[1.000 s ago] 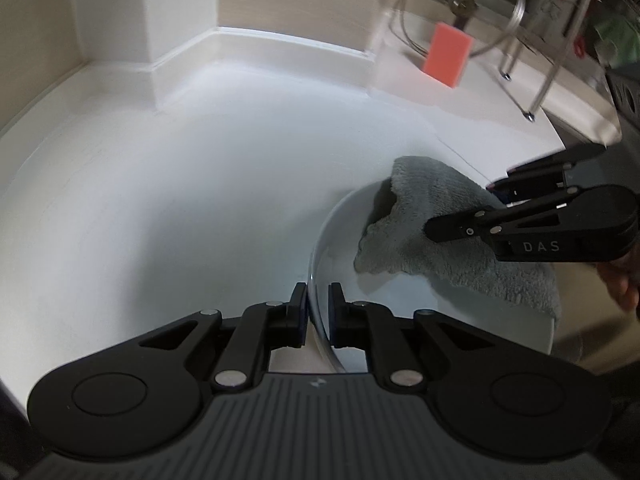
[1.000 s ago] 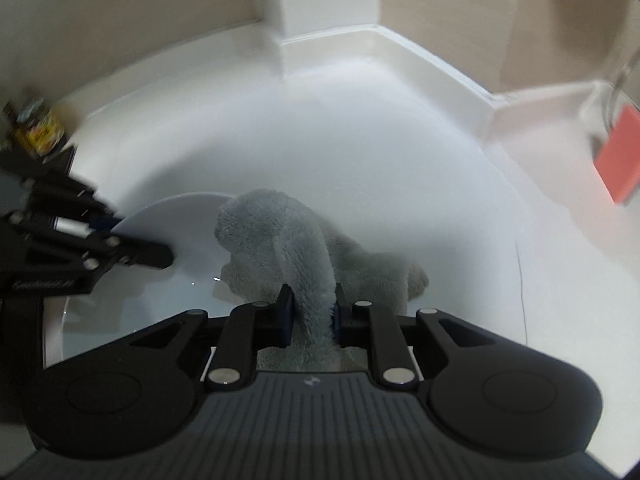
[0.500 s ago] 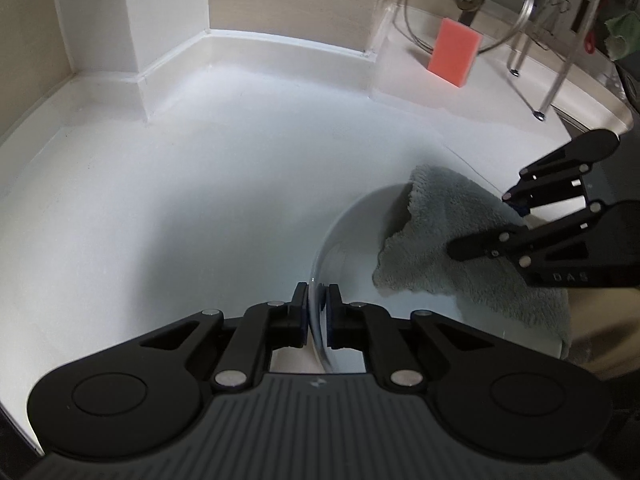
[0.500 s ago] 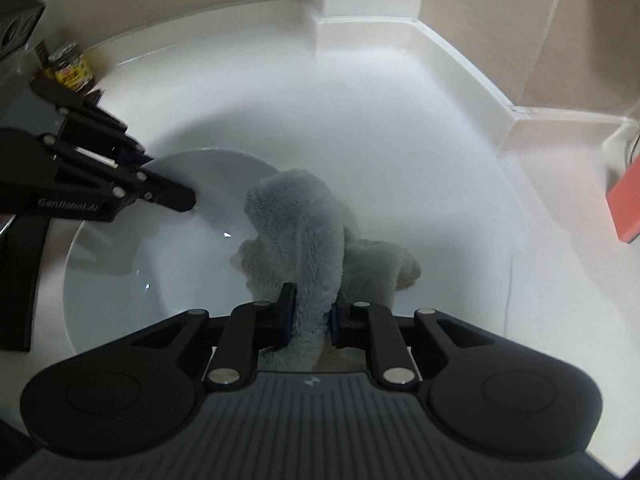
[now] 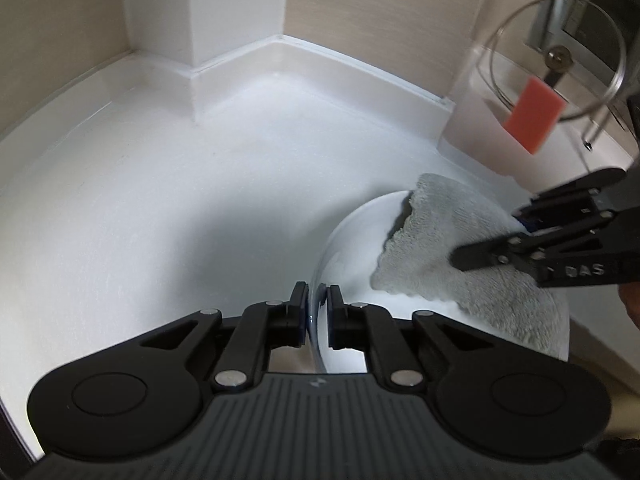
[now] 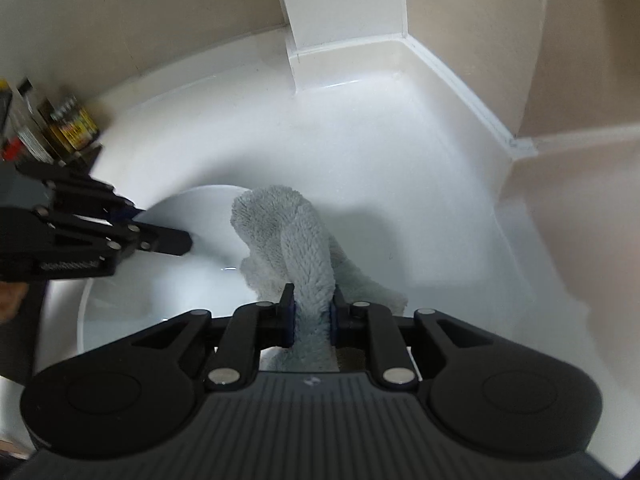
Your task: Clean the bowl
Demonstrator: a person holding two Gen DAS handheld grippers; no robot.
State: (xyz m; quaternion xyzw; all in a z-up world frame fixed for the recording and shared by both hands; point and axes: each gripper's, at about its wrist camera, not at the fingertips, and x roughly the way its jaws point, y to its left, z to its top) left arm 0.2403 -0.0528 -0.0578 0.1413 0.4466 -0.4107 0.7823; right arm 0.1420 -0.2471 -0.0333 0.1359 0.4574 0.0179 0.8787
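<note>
A white bowl (image 5: 352,236) sits on the white counter. My left gripper (image 5: 318,292) is shut on the bowl's near rim, one finger inside and one outside. A grey fluffy cloth (image 5: 444,256) lies inside the bowl and hangs over its right rim. My right gripper (image 6: 312,296) is shut on the grey cloth (image 6: 296,240) and holds it down into the bowl (image 6: 192,280). In the left wrist view the right gripper (image 5: 516,236) comes in from the right. In the right wrist view the left gripper (image 6: 132,220) grips the bowl's left rim.
A pink sponge (image 5: 534,114) and a wire rack with a glass lid (image 5: 560,60) stand at the back right. Jars and bottles (image 6: 60,128) stand at the left of the right wrist view. A wall column (image 5: 236,12) and raised backsplash bound the counter.
Both grippers and the bowl have shifted, so the walls look nearer. The cloth has moved across the bowl's inside. Both grips have stayed shut.
</note>
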